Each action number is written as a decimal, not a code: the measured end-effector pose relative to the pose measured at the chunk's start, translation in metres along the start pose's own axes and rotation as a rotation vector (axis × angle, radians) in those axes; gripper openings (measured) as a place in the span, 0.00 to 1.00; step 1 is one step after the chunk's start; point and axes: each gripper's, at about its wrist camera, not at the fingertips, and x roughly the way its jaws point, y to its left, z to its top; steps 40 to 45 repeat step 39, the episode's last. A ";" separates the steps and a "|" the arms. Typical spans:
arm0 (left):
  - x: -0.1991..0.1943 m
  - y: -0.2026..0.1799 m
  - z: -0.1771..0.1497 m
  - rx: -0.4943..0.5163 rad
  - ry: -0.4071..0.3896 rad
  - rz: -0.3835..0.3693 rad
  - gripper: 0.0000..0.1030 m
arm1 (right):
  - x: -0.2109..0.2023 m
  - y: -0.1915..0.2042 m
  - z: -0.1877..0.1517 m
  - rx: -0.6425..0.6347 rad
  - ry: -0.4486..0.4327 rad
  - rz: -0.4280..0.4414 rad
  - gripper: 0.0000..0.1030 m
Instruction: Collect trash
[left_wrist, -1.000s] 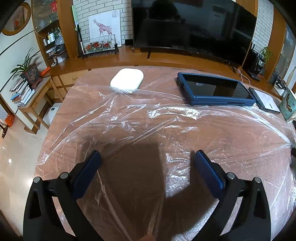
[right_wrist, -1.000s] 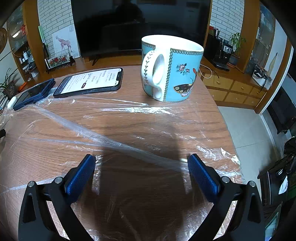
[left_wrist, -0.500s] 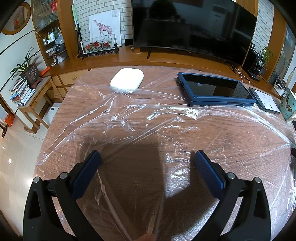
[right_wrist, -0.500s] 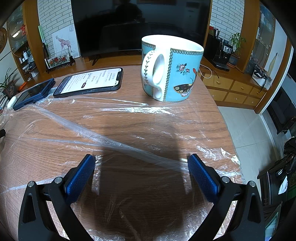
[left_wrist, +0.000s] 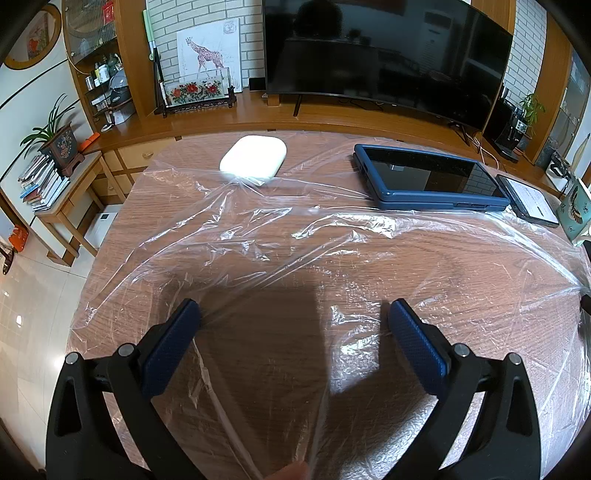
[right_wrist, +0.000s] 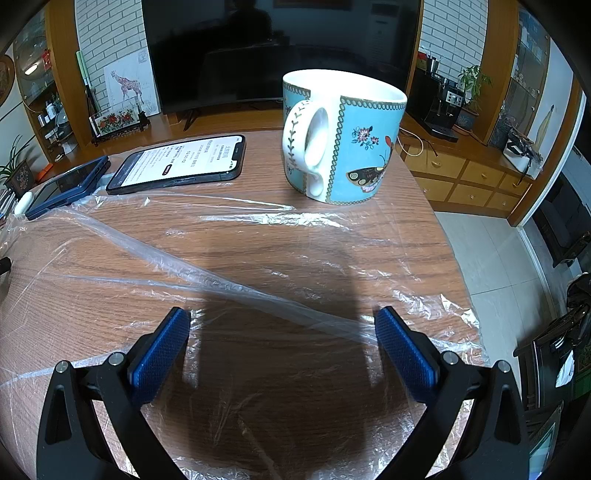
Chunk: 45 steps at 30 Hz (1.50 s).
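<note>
The left tool (left_wrist: 293, 314) was held wide open, nothing between its blue ribbed pads (left_wrist: 173, 339), low over a thin, transparent, crinkled sheet of plastic film (left_wrist: 332, 258). The right tool (right_wrist: 282, 325) was likewise spread open and empty above the same film (right_wrist: 229, 288), where a twisted ridge of it ran between the pads.

The film, taken to be the trash, lay spread over most of the brown wood-grain desk (left_wrist: 177, 155). Its far edge appeared to reach under or against a smooth white rounded case (left_wrist: 254, 157), a dark tablet in a blue rubbery cover (left_wrist: 428, 177), a black phone with a lit screen (right_wrist: 181, 162) and a glossy turquoise ceramic mug with a butterfly print (right_wrist: 341, 136).

If the film were pulled while caught beneath these things, they could be dragged; the tall mug near the desk's corner could be tipped or slid off. The slippery film could also slip from the pads or tear if only one layer were pinched.
</note>
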 end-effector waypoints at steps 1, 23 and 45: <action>0.000 0.000 0.000 0.000 0.000 0.000 0.99 | 0.000 0.000 0.000 0.000 0.000 0.000 0.96; 0.001 -0.003 0.000 0.004 0.001 -0.003 0.99 | 0.000 0.000 0.000 0.000 0.000 0.000 0.97; 0.001 -0.003 0.001 0.004 0.001 -0.004 0.99 | 0.000 0.000 0.000 0.000 0.000 0.000 0.97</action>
